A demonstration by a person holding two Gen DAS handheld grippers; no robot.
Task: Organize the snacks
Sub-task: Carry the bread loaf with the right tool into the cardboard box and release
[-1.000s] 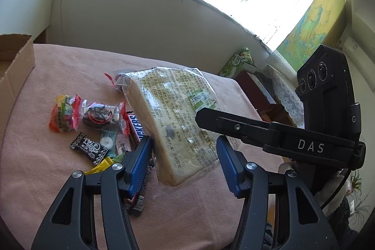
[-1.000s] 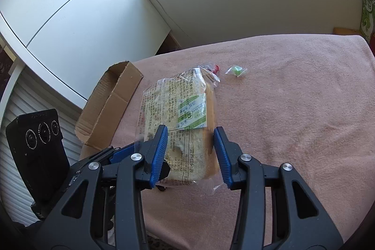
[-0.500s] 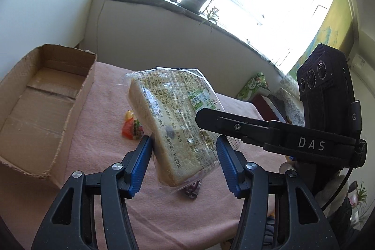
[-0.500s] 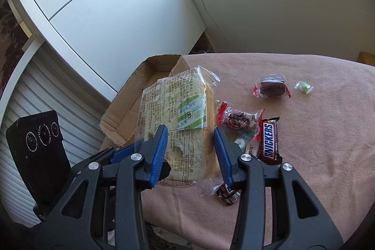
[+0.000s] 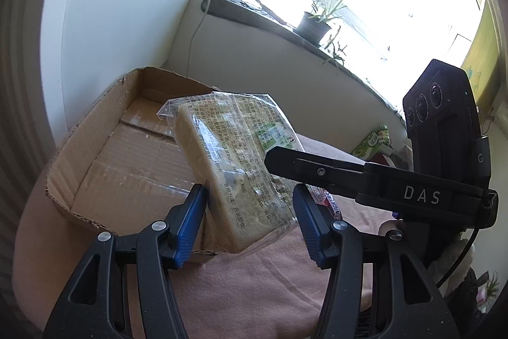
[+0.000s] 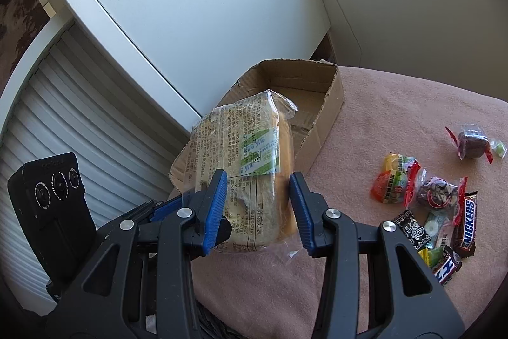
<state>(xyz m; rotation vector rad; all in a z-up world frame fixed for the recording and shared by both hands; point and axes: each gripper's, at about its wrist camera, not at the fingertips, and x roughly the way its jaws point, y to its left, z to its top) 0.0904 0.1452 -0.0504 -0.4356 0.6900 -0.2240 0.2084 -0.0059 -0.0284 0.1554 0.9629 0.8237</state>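
Bread pack (image 5: pixel 236 167) (gripped by 2) now overhangs the box (image 5: pixel 104 154).

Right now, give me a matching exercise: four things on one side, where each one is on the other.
Things:
1. bread bag
2. cardboard box
3. Snickers bar
4. potted plant

Places:
A. on the windowsill
B. lying flat on the pink cloth among small snacks
C. held up between both tools
D. open-topped, at the table's edge by the white wall

Pairs: 1-C, 2-D, 3-B, 4-A
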